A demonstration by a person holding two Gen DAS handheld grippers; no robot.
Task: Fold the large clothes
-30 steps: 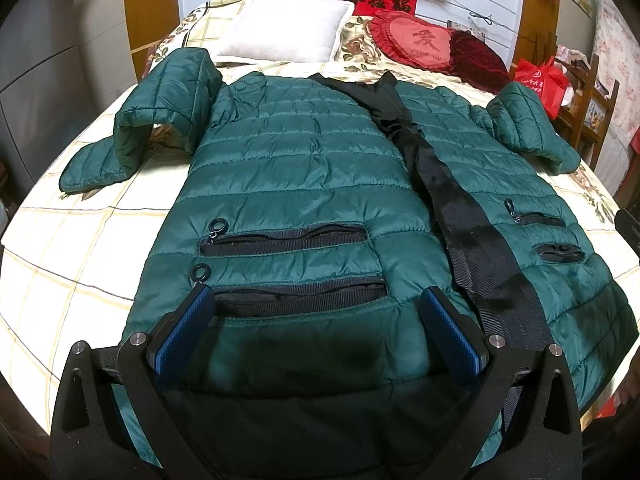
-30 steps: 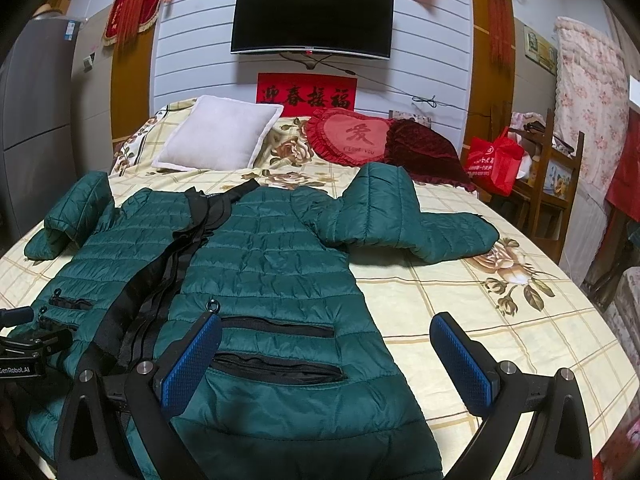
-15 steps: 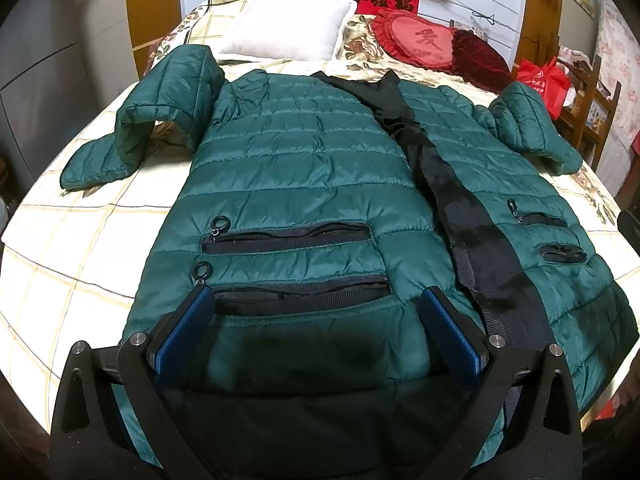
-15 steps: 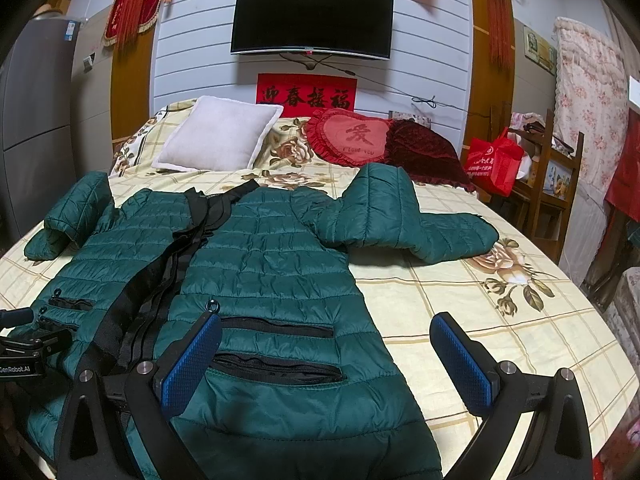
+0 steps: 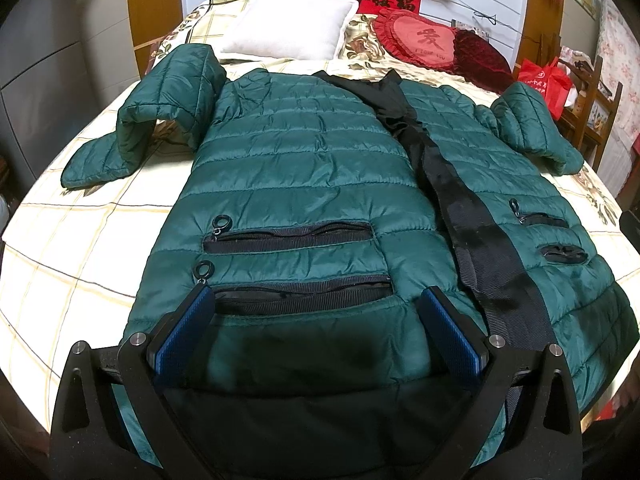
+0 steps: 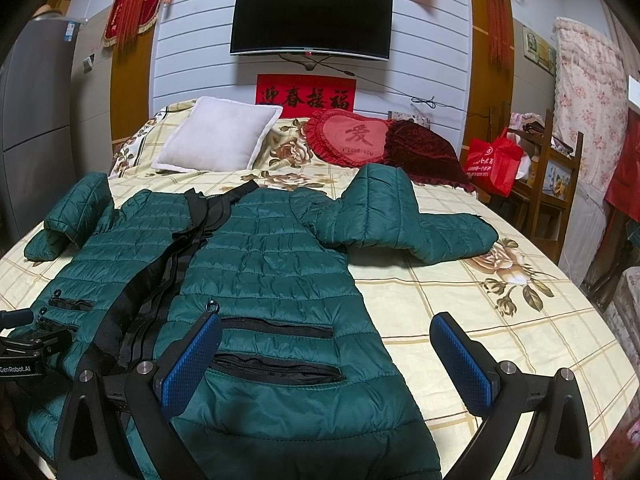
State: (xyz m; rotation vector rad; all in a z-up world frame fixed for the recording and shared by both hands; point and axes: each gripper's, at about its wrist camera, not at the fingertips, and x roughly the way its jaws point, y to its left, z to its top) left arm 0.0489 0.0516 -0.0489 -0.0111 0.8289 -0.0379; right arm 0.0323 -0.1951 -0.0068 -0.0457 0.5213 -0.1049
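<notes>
Both grippers, left (image 5: 316,320) and right (image 6: 326,350), spread wide and empty over the slippery green quilted puffer jacket (image 5: 304,168), likely to slide off mid-fold

Jacket (image 5: 296,168) lies flat on bed (image 5: 72,248), hem nearest the cameras. Pillow (image 5: 288,28) behind its collar. Left gripper (image 5: 320,320) over hem; right gripper (image 6: 326,346) over jacket's right edge.

Black tongs (image 5: 318,324), blue ribbed pads (image 6: 192,362), silver screws

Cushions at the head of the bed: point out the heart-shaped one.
It is the red cushion with the frilled edge and a character on its face, between the plain white square pillow and the dark red velvet cushion.
</notes>
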